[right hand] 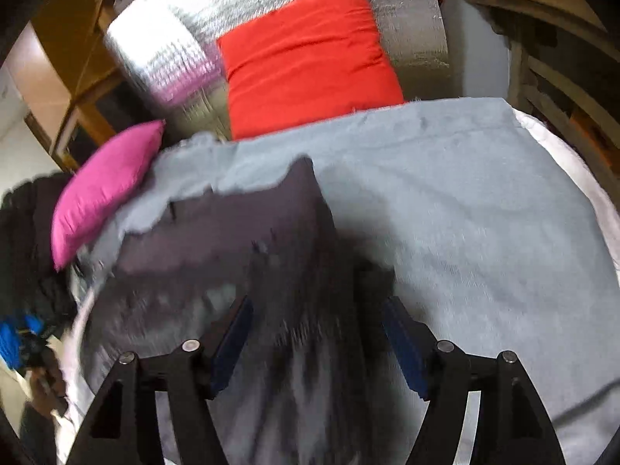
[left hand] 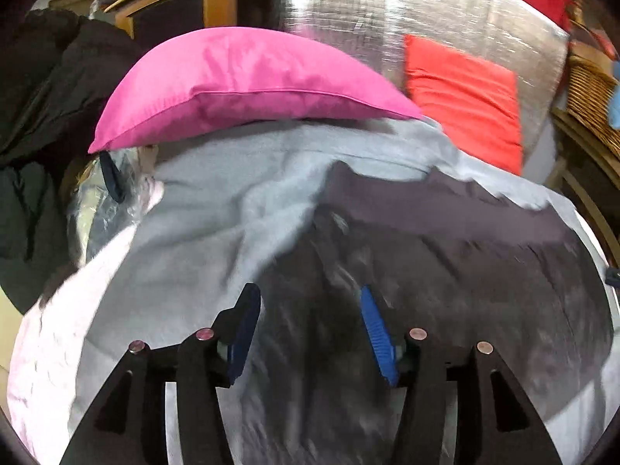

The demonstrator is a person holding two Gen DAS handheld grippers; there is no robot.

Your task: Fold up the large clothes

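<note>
A dark grey-purple garment (left hand: 445,240) lies spread on a light grey blanket (left hand: 232,209) over the bed. My left gripper (left hand: 310,306) is open just above the garment's near part, which is motion-blurred. In the right wrist view the same garment (right hand: 232,232) lies left of centre on the blanket (right hand: 465,201). My right gripper (right hand: 317,321) is open, its fingers either side of a blurred dark fold near the garment's right edge. I cannot tell whether either gripper touches the cloth.
A pink pillow (left hand: 240,85) and a red cushion (left hand: 465,93) lie at the head of the bed against a silver quilted panel (left hand: 368,4). A black coat (left hand: 42,116) hangs at left. A wicker basket (left hand: 593,89) and wooden furniture (right hand: 562,77) stand at right.
</note>
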